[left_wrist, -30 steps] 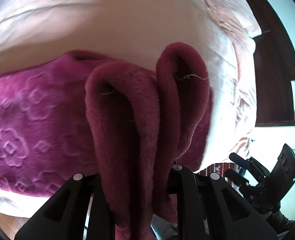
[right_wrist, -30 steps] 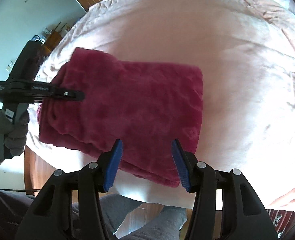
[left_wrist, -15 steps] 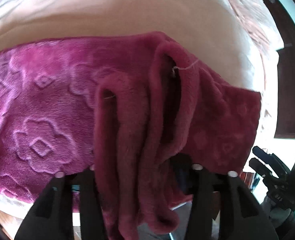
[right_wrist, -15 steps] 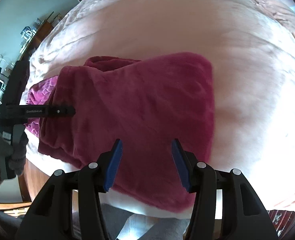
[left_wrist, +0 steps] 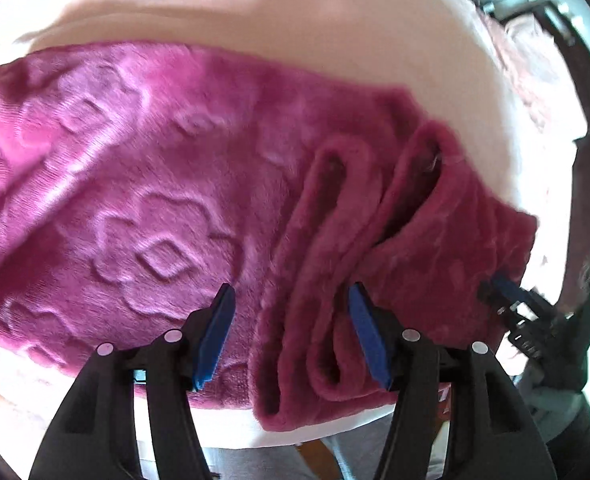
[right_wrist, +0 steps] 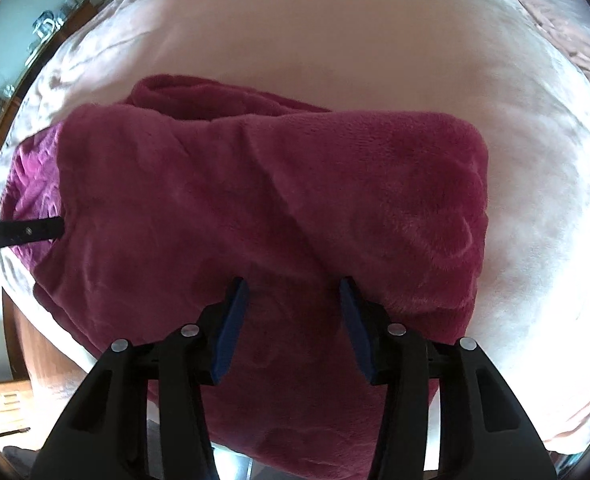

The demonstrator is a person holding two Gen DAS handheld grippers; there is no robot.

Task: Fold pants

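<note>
Left wrist view: the left gripper [left_wrist: 291, 332] has just been opening, jaws now apart with a rolled fold of the magenta fleece pants [left_wrist: 143, 200] loose between them, nothing pinched. The pants lie on the pink bed [left_wrist: 295, 20].

Right wrist view: the right gripper [right_wrist: 291, 328] hangs open over the folded pants [right_wrist: 279, 200], jaws narrowing slightly. Thick, floppy plush; I'd pinch a doubled edge.

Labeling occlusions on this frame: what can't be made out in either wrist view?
- Left view: the pants are motion-blurred; their left end is cut off by the frame edge.
- Left view: the right gripper is blurred at the rim, so its state is unreadable there.
- Right view: the left gripper shows only one finger; fabric hides the rest.
- Right view: the layers under the top fold are hidden.
- Right view: the shelf items are too small to identify.
</note>
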